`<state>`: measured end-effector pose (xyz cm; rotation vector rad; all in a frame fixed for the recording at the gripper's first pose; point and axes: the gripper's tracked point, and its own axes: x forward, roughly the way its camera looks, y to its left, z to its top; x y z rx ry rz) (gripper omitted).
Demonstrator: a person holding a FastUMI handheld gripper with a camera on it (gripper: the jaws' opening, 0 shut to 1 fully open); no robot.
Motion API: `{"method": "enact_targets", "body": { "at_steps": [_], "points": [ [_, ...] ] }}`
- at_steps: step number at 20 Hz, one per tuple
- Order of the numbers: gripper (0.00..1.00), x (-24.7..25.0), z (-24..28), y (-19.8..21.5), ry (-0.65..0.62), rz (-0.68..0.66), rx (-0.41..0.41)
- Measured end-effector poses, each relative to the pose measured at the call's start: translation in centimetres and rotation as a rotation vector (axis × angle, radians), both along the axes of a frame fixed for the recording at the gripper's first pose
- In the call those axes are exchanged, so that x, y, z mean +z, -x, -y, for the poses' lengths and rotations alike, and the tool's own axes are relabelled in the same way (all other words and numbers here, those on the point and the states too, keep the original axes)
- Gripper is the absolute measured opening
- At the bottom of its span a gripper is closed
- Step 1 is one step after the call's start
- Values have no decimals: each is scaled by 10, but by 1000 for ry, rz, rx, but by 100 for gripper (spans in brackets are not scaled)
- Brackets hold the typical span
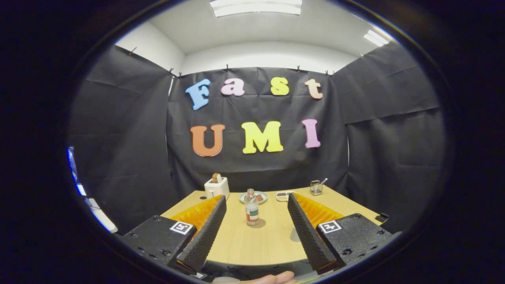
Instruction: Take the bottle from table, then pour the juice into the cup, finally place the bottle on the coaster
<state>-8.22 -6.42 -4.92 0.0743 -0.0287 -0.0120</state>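
A light wooden table (272, 240) is seen in a booth. The gripper (256, 201) is held wide open above the near edge of the table, and nothing is between its two fingers (205, 232). The bottle (251, 212) is standing upright on the table, just ahead of the fingers and in line with the gap between them. It is clear, with a coloured label around its middle. Behind the bottle and to one side, a white toaster (216, 187) is seen with a slice of bread sticking up out of it. Right behind the bottle a small round plate (256, 197) is set, and next to that plate a small tray (283, 195) is lying. Farther off from the bottle, near the far corner, a small glass (316, 187) with a spoon in it is standing. A fingertip (276, 278) of a person is seen below the gripper.
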Motion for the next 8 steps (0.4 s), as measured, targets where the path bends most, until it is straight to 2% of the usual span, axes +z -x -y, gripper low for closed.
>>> {"method": "enact_targets", "body": {
  "at_steps": [8],
  "points": [
    [100, -2, 2, 10, 24, 13, -20]
  ]
}}
